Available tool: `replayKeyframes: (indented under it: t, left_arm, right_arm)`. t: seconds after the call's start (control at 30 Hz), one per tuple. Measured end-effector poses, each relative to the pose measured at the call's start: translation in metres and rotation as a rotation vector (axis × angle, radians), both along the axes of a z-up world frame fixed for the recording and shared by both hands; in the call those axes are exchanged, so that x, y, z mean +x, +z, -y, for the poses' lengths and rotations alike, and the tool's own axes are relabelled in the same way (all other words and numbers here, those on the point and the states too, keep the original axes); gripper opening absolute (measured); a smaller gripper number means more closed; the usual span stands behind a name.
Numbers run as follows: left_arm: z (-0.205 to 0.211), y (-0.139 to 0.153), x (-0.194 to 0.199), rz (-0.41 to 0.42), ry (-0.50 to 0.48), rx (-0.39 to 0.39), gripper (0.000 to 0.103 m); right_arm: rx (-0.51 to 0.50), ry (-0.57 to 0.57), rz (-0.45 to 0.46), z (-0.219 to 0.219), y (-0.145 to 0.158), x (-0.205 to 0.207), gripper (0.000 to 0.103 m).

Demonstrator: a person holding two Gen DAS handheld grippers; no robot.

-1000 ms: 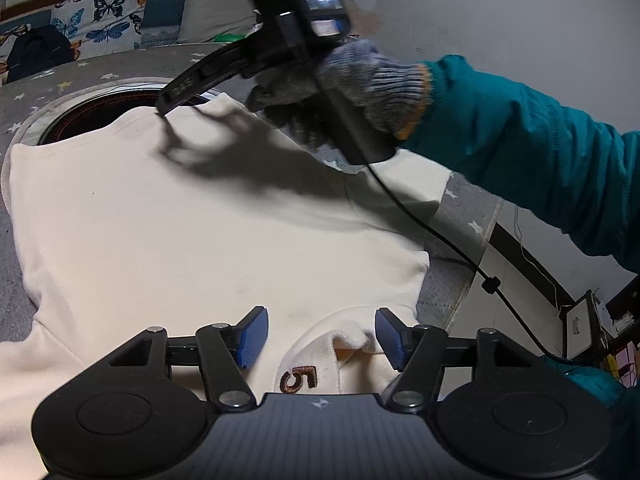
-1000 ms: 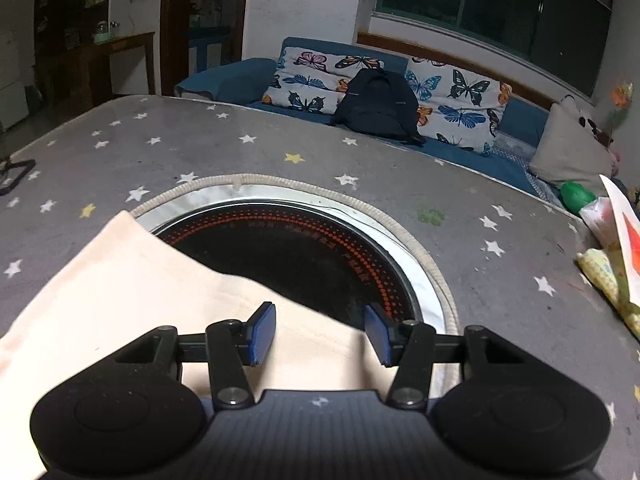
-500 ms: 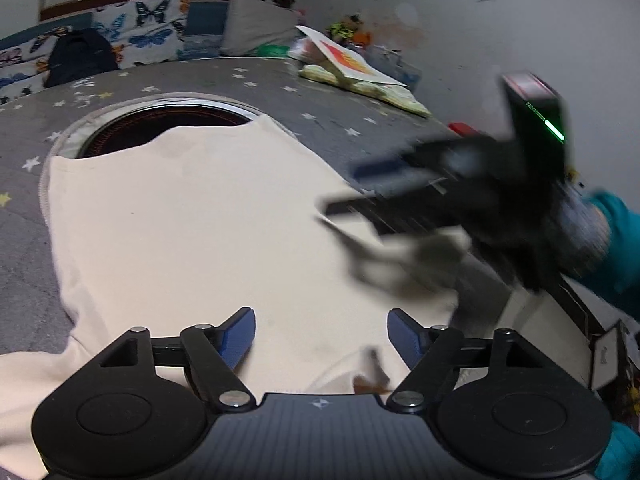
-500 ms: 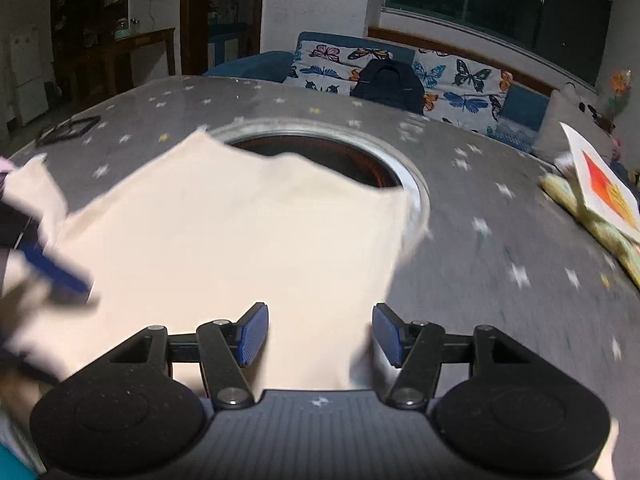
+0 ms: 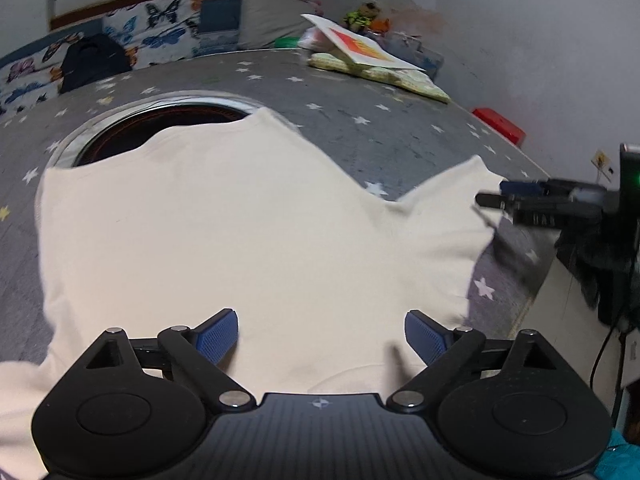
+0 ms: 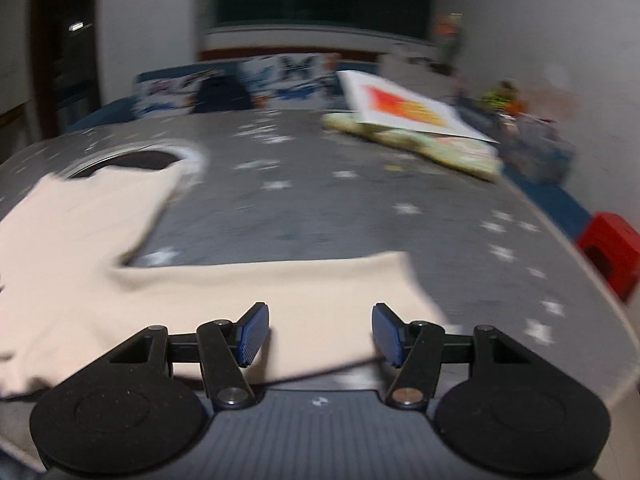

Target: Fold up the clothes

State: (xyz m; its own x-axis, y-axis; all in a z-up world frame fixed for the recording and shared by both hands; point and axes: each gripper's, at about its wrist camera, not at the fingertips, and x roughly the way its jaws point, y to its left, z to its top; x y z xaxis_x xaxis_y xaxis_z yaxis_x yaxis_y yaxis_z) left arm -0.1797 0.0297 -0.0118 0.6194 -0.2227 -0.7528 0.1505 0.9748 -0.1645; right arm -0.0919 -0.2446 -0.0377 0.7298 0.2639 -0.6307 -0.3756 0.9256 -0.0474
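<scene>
Left wrist view: close above the cream garment (image 5: pixel 240 232), tilted down, facing the far butterfly sofa (image 5: pixel 160 28). Right wrist view: low over the garment's edge, facing the same far wall, blurred. Both share the star-print table (image 5: pixel 380 132), round dark opening (image 6: pixel 136 160), and orange-printed card (image 6: pixel 404 108).

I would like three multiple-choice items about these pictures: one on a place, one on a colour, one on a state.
1. Where does the cream garment lie?
A. on the star-patterned table
B. on the sofa
C. on the floor

2. What colour is the box beside the table's edge?
A. green
B. red
C. white

3. How is the left claw?
A. clamped on a sleeve
B. opening, pinching nothing
C. out of view

Answers: 1 A, the cloth is spread over the grey starred cover; 2 B, it is plainly red; 3 B, its blue pads stand wide apart above the cloth.
</scene>
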Motion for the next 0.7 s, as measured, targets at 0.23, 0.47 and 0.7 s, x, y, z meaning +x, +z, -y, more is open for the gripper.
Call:
replayKeyframes:
  t: [0.23, 0.47, 0.7]
  left_arm:
    - [0.028, -0.004, 0.004, 0.004, -0.073, 0.020, 0.093]
    - [0.037, -0.005, 0.004, 0.002, -0.106, 0.028, 0.093]
    - [0.037, -0.008, 0.001, -0.001, -0.116, 0.036, 0.093]
  right_arm:
    - [0.027, -0.126, -0.020, 0.043, -0.004, 0.022, 0.052]
    - [0.059, -0.126, -0.047, 0.044, -0.011, 0.033, 0.033]
    - [0.152, -0.109, -0.043, 0.044, 0.001, 0.027, 0.009]
